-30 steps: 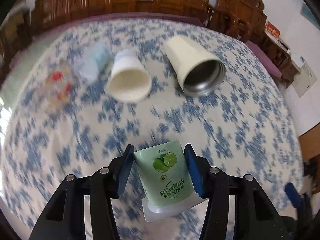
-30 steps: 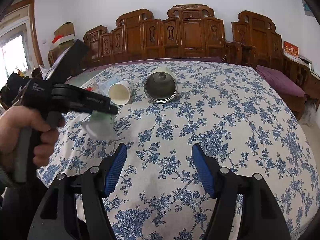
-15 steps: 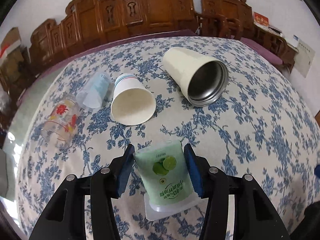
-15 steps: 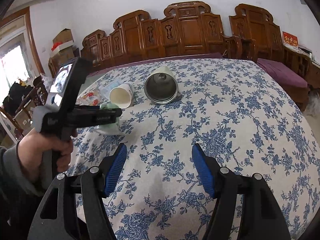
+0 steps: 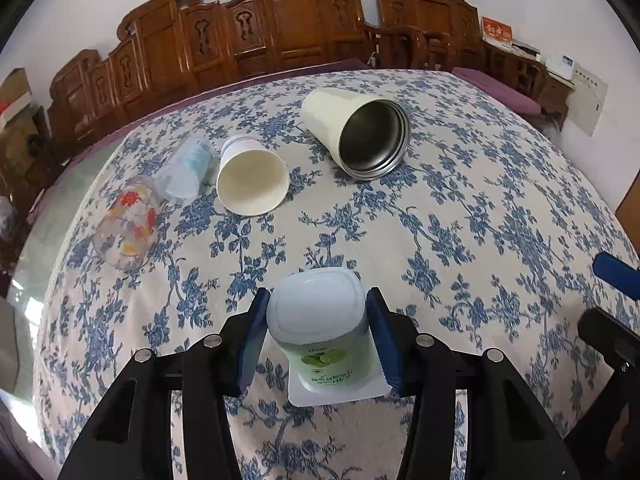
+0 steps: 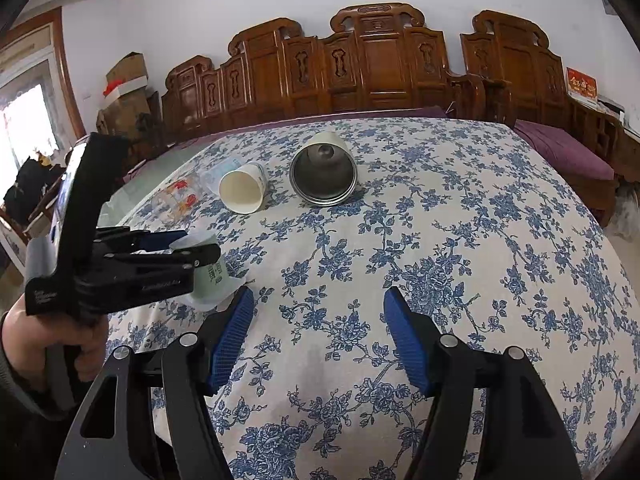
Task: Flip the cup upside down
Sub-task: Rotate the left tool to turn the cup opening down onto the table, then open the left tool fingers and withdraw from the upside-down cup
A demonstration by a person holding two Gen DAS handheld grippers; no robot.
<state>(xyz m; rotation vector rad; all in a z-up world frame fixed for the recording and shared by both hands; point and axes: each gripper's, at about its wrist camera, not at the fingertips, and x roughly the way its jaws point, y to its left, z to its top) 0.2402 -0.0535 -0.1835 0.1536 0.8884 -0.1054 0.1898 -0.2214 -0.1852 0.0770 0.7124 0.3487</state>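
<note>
My left gripper (image 5: pixel 318 322) is shut on a green lime-print plastic cup (image 5: pixel 324 344). The cup stands upside down, its white base up and its wide rim on the blue-flowered tablecloth (image 5: pixel 460 208). The cup also shows in the right wrist view (image 6: pixel 208 276), between the left gripper's fingers (image 6: pixel 200 254) at the table's left side. My right gripper (image 6: pixel 318 320) is open and empty, low over the near middle of the table.
Several cups lie on their sides at the back: a cream steel tumbler (image 5: pixel 356 132), a white paper cup (image 5: pixel 252 178), a clear plastic cup (image 5: pixel 184 168) and a flower-printed glass (image 5: pixel 128 224). Carved wooden chairs (image 6: pixel 376 60) line the far wall.
The left gripper has lowered and levelled, bringing the inverted green cup down so its rim rests on the cloth. The right gripper has stayed nearly still, open.
</note>
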